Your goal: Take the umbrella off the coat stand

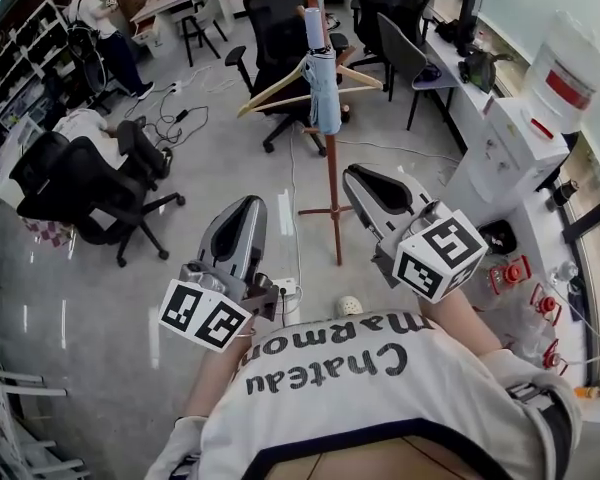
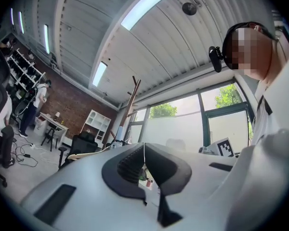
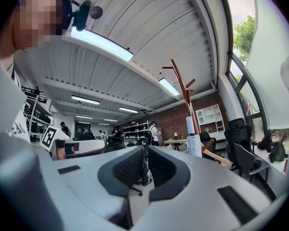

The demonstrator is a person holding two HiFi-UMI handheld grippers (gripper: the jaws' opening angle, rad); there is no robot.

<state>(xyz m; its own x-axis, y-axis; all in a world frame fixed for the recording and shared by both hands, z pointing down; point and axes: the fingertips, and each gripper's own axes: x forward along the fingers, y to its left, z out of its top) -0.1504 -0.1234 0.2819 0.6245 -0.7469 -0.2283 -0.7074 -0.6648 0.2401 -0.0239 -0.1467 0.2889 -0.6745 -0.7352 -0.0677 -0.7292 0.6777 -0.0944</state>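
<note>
A folded light-blue umbrella (image 1: 323,80) hangs upright near the top of the red-brown coat stand (image 1: 325,168), beside two wooden hangers (image 1: 280,88). My left gripper (image 1: 250,202) and right gripper (image 1: 359,172) are held out in front of my chest, short of the stand, one on each side of its pole. Neither touches it, and both are shut with nothing between the jaws. The right gripper view has the umbrella (image 3: 194,141) and stand (image 3: 182,88) ahead, right of the shut right gripper (image 3: 145,150). The left gripper (image 2: 144,147) points up toward the windows, with the stand (image 2: 131,99) to its left.
Black office chairs (image 1: 90,183) stand left of and behind the coat stand. A water dispenser (image 1: 515,153) and a counter run along the right wall. Cables (image 1: 170,123) and a power strip (image 1: 285,288) lie on the grey floor. A person (image 1: 100,23) stands at the far left by shelves.
</note>
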